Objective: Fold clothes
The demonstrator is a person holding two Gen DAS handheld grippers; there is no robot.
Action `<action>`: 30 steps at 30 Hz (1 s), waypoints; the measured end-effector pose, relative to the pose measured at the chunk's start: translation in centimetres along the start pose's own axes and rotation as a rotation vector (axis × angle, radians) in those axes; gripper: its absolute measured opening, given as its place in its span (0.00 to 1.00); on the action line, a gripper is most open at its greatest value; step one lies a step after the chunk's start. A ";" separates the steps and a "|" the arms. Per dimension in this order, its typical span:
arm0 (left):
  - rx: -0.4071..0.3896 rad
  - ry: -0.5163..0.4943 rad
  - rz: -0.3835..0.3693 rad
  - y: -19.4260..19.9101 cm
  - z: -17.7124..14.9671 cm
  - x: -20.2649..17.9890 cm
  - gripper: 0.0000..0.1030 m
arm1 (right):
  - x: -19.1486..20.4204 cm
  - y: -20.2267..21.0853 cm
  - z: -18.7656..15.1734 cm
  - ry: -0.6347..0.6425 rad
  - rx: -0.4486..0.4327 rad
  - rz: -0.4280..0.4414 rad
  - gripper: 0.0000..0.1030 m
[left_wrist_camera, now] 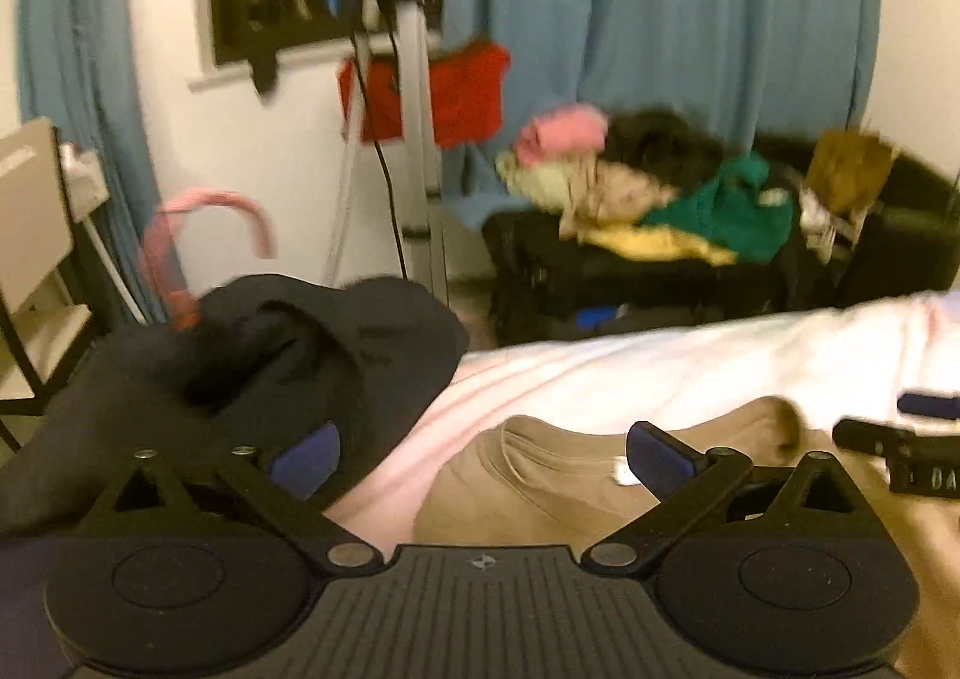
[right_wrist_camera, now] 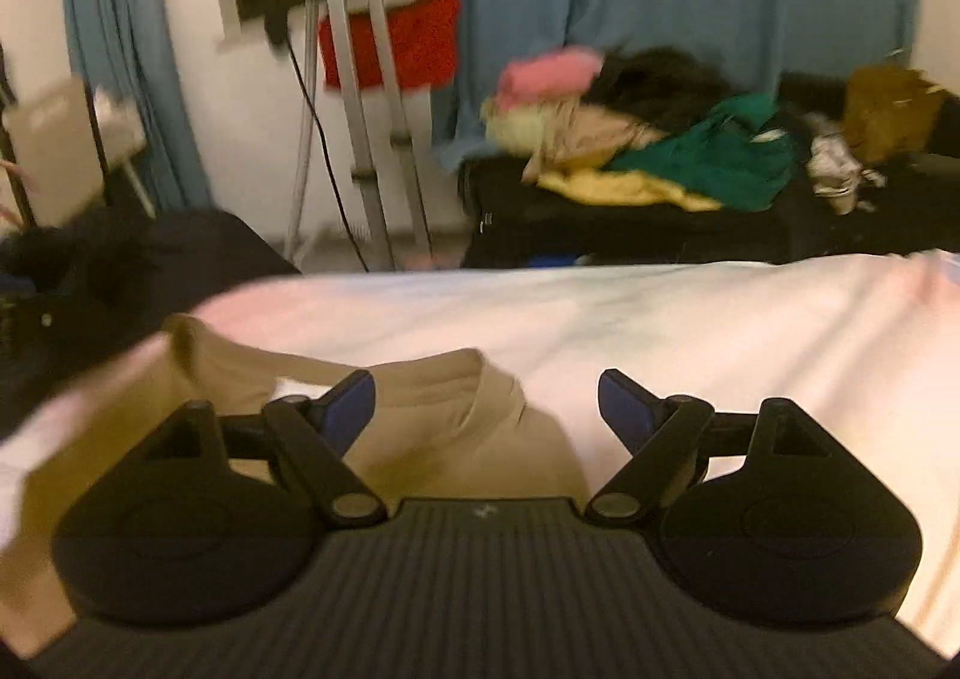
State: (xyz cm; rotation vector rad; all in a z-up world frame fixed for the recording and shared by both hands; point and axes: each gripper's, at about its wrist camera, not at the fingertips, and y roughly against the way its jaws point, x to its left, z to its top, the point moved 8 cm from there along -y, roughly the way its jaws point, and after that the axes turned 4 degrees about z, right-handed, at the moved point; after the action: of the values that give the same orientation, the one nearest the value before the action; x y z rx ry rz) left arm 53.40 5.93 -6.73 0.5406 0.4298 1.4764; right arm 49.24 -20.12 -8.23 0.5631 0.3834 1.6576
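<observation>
While both hand-held grippers hover spread, a beige T-shirt [right_wrist_camera: 456, 427] lies on the white bed sheet [right_wrist_camera: 690, 331].
Left hand-held gripper [left_wrist_camera: 480, 454] gapes over the T-shirt's collar, a dark garment [left_wrist_camera: 270, 373] just left of it; right hand-held gripper [right_wrist_camera: 486, 406] gapes empty above the T-shirt's neckline.

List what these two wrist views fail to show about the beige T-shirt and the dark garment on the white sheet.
- Beige cotton T-shirt: body and hem hidden in both views by the gripper bodies and lower frame edge; only the collar area shows.
- Left sleeve in the right wrist view: motion-blurred.
- Black crumpled garment: type unreadable in the left wrist view; bunched, blurred.
- Neck label: too small.
</observation>
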 end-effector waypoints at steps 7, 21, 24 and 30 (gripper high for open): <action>-0.118 0.096 -0.043 14.8 -5.2 -0.5 1.00 | 1.7 15.2 -4.9 -0.027 -0.142 0.002 0.80; -0.069 0.234 -0.037 28.1 -17.6 0.3 0.99 | 1.3 31.8 -15.6 -0.183 -0.212 0.059 0.80; 0.010 0.376 -0.013 25.6 -18.9 3.0 0.97 | 1.4 31.7 -17.6 -0.229 -0.188 0.101 0.80; 0.108 0.608 0.076 18.3 -20.4 8.5 0.81 | 2.5 29.2 -18.5 -0.208 -0.143 0.110 0.80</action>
State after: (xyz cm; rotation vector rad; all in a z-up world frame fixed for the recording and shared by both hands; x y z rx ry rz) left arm 27.12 16.31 -12.11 0.1796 0.9761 1.6866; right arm 14.58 -21.23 -7.10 0.6514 0.0827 1.6965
